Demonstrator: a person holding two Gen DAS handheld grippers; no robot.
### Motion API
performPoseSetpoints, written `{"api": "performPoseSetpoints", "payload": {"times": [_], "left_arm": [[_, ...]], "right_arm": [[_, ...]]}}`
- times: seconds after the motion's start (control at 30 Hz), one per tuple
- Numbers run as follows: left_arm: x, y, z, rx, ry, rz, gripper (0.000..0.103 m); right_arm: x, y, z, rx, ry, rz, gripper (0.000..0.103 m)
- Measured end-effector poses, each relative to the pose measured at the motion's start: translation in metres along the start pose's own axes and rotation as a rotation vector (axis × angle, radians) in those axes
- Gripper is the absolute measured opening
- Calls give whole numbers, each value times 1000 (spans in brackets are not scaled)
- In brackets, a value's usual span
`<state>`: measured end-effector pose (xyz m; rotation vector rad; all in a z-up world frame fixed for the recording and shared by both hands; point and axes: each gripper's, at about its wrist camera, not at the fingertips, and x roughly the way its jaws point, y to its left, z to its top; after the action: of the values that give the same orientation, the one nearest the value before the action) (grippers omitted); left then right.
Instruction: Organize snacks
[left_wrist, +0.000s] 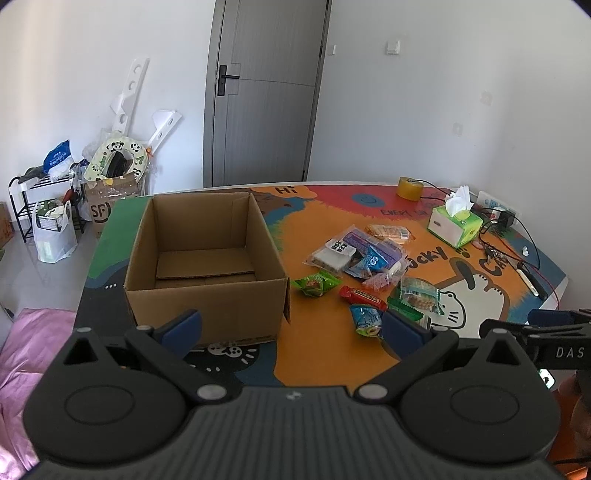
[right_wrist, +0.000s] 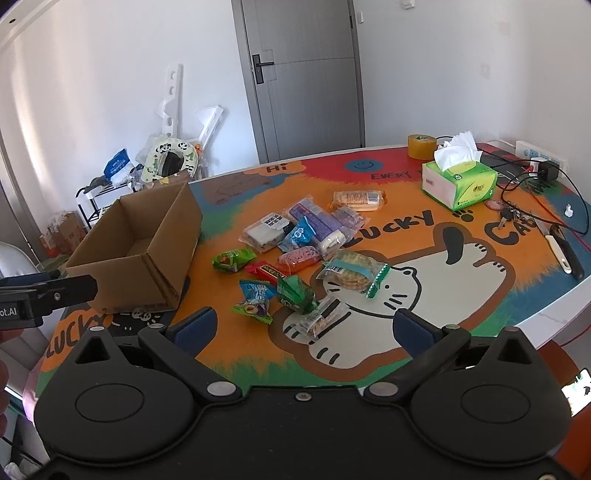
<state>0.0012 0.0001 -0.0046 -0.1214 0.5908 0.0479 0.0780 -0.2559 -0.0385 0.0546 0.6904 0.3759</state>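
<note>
While both tools waited above the near edge of the table, nothing was yet gripped.

Left gripper (left_wrist: 291, 328): it was spread wide and carried nothing; it hovered between the cardboard box (left_wrist: 207, 258) and the snacks.

Right gripper (right_wrist: 304, 328): its jaws were also wide apart and carried nothing; it pointed at the nearest packets.

Box: it stood upright on the left part of the table (right_wrist: 461, 332), its top open, and I saw only a loose sheet of cardboard on its bottom.

Snacks: all of them lay loose on the colourful mat (right_wrist: 229, 206), to the right of the box. None was inside the box.

Nearest packets: a blue packet (right_wrist: 255, 301), a green packet (right_wrist: 297, 293) and a clear striped packet (right_wrist: 317, 317) lay just in front of the right gripper, close together and partly touching.

Step in hand, as I judged: to choose the first snack and close on it.

How to do it well: take one packet from the edge of the group, not from the middle pile, so the neighbours are not dragged. Come down with one finger on each side of the packet's body, and close gently, because the wrappers look thin and slippery.

Risk: the tissue box (right_wrist: 460, 182) and cables (right_wrist: 554, 192) at the far right are not snacks; they should stay there.
</note>
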Motion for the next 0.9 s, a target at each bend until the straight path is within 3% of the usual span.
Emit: {"api": "performPoseSetpoints", "payload": {"times": [0.9], "left_arm": [[2,3,-2,8,12,-3,103]], "right_arm": [[0,1,0,3,6,7,103]]}}
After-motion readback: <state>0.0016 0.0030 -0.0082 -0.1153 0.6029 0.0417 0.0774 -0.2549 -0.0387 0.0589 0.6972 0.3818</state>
